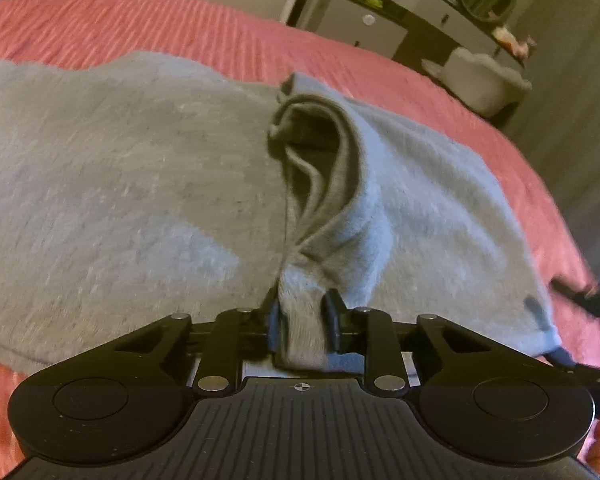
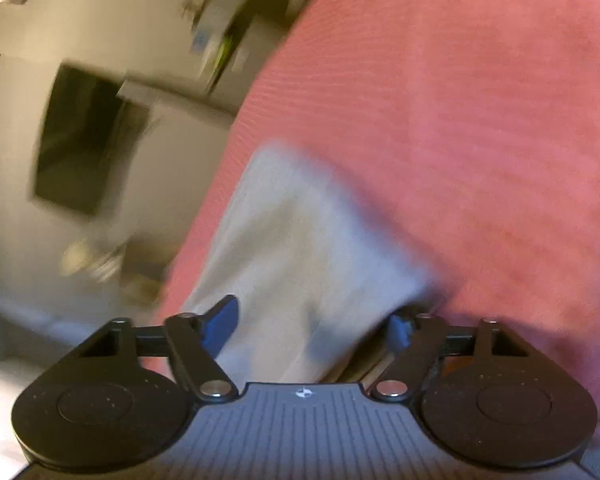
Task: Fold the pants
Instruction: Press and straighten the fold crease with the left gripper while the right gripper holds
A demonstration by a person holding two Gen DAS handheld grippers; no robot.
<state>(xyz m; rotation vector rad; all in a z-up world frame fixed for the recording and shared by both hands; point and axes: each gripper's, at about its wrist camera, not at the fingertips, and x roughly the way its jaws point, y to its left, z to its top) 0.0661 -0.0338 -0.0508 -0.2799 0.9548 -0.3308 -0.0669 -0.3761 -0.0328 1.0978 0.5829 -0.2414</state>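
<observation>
- L gripper (image 1: 302,320) clamped on a bunched edge of the pants (image 1: 120,184); rest lies spread on the bed (image 1: 180,24).
- R gripper (image 2: 314,330) fingers apart w/ cloth between, not pinched.
- Risk: L grip is thin, prob slips if pulled.
- Risk: R side drags, fold goes skewed.

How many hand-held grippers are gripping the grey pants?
1 for certain. The left hand-held gripper is shut on a bunched edge of the soft grey fleece pants. The right hand-held gripper is open, its fingers either side of the fabric; contact is blurred.
</observation>
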